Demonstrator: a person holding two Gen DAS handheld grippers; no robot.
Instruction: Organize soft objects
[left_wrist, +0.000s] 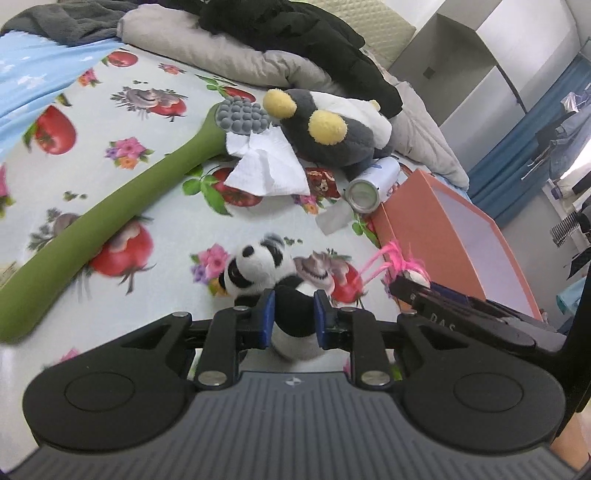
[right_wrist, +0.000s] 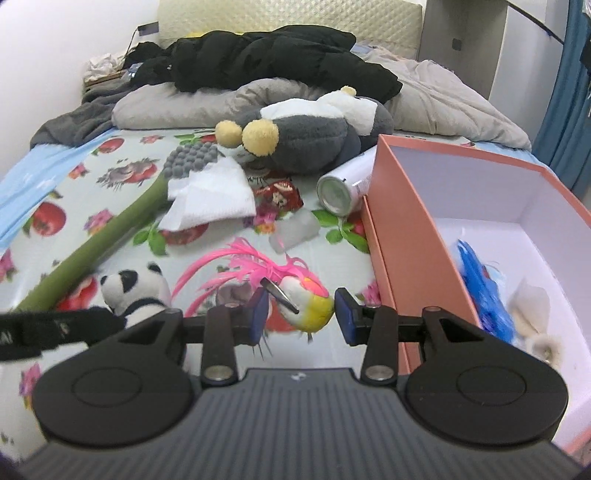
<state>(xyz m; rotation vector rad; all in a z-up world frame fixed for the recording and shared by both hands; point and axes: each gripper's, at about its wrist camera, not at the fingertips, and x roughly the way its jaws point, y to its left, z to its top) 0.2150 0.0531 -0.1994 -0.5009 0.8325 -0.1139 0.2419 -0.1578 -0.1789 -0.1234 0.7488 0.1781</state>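
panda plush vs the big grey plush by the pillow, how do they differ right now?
The panda plush is black and white; the grey plush is dark grey with a white front and yellow feet. The panda is much the smaller. The panda sits between the left gripper fingers; the grey plush lies untouched on the bed against the pillow. Both are soft toys outside the orange box.

A: What do the right tongs (right_wrist: 298, 314) hold?

B: A bird toy (right_wrist: 308, 304) with pink feathers, its body between the blue pads (right_wrist: 345, 314), above the fruit-print bed sheet (right_wrist: 92, 206).

A: And around them?

B: At left, a panda plush (right_wrist: 133, 291); at right, an open pink box (right_wrist: 402, 229) containing a blue item (right_wrist: 484, 291). Beyond lie a can (right_wrist: 343, 184), a white tissue (right_wrist: 212, 195) and a grey plush (right_wrist: 306, 136).
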